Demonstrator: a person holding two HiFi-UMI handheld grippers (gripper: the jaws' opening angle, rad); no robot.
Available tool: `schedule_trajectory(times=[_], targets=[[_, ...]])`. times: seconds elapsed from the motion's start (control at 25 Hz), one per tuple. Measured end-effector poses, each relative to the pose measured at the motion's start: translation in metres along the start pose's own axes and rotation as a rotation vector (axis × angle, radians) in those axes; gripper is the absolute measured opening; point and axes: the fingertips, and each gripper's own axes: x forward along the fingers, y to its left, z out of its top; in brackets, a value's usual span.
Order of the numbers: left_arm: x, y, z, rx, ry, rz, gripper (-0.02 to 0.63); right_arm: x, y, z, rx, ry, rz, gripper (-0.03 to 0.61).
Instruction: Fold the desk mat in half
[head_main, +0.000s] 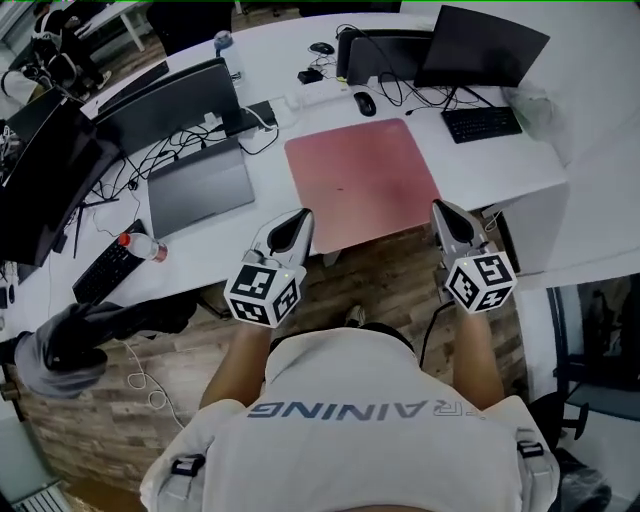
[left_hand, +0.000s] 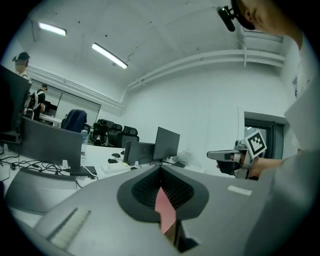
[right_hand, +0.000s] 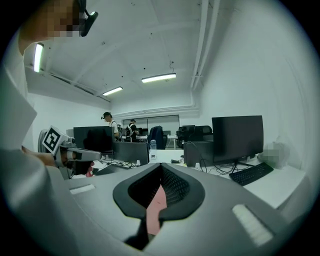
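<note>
Lying flat on the white bench (head_main: 500, 165) in the head view, the pink desk mat (head_main: 360, 180) is being gripped at its near corners by the left tool (head_main: 300, 215) and the right tool (head_main: 440, 207). Its near edge is running along the bench's front; its sides look nearly equal, so the long axis cannot be told.

In the left gripper view, the jaws are being pressed shut on a pink mat corner.

In the right gripper view, the jaws are likewise being clamped on the mat.
</note>
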Motion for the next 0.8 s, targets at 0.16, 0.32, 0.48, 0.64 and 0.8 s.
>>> schedule_trajectory(times=[0.16, 0.32, 0.48, 0.64, 0.8], targets=[[0.017, 0.005, -0.013, -0.007, 0.018, 0.095, 0.0, 0.036, -0.018, -0.025, 0.038, 0.033, 0.11, 0.015], [0.016, 0.013, -0.026, -0.021, 0.062, 0.186, 0.0, 0.069, -0.011, -0.047, 0.068, 0.082, 0.236, 0.015], [0.012, 0.025, -0.025, -0.029, 0.074, 0.266, 0.0, 0.098, -0.003, -0.055, 0.079, 0.111, 0.319, 0.015], [0.002, 0.034, -0.025, -0.035, 0.09, 0.293, 0.0, 0.117, 0.02, -0.066, 0.089, 0.159, 0.385, 0.015], [-0.011, 0.052, -0.029, -0.053, 0.121, 0.287, 0.0, 0.13, 0.056, -0.069, 0.076, 0.177, 0.388, 0.015]])
